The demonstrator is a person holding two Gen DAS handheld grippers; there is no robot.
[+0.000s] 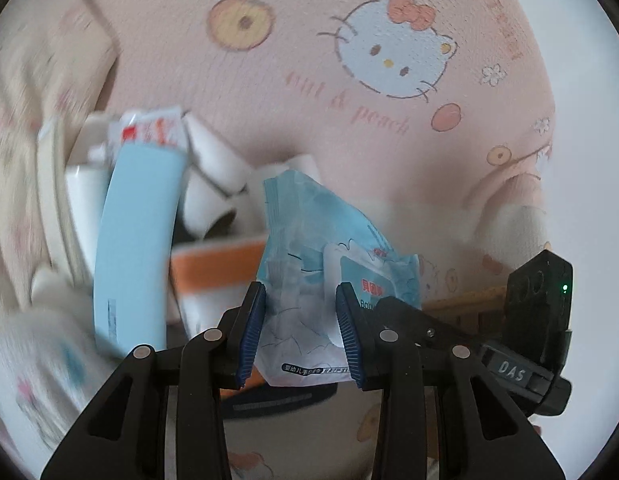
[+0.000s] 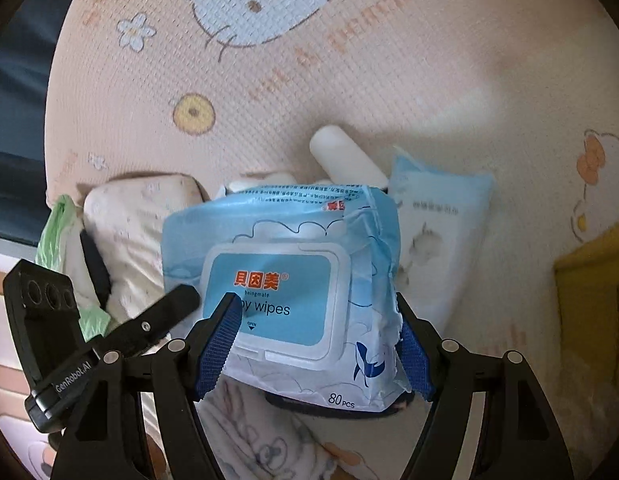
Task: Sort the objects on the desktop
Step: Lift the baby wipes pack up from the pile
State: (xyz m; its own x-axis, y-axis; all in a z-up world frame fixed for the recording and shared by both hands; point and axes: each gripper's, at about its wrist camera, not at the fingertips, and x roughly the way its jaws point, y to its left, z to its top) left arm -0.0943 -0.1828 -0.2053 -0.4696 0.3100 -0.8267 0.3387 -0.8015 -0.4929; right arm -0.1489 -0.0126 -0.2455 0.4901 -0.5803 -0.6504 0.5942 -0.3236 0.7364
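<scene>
A blue and white pack of baby wipes (image 1: 297, 240) with a flip lid hangs above the pink cartoon mat (image 1: 349, 120). My left gripper (image 1: 301, 332) is shut on its lower end, with the blue pads (image 1: 251, 332) pressing on both faces. In the right wrist view the same pack (image 2: 285, 240) fills the middle, lid facing the camera. My right gripper (image 2: 313, 348) is shut on its sides. The left gripper's black housing (image 2: 41, 320) shows at the left, one finger reaching the pack's edge.
Below the pack lie a light blue tube (image 1: 137, 240), white bottles (image 1: 217, 156) and an orange and white box (image 1: 213, 268). In the right wrist view I see a white bottle (image 2: 341, 152), a pale blue pouch (image 2: 441, 232), a green bag (image 2: 53, 232), a cream cushion (image 2: 141, 220) and a yellow box (image 2: 593, 300).
</scene>
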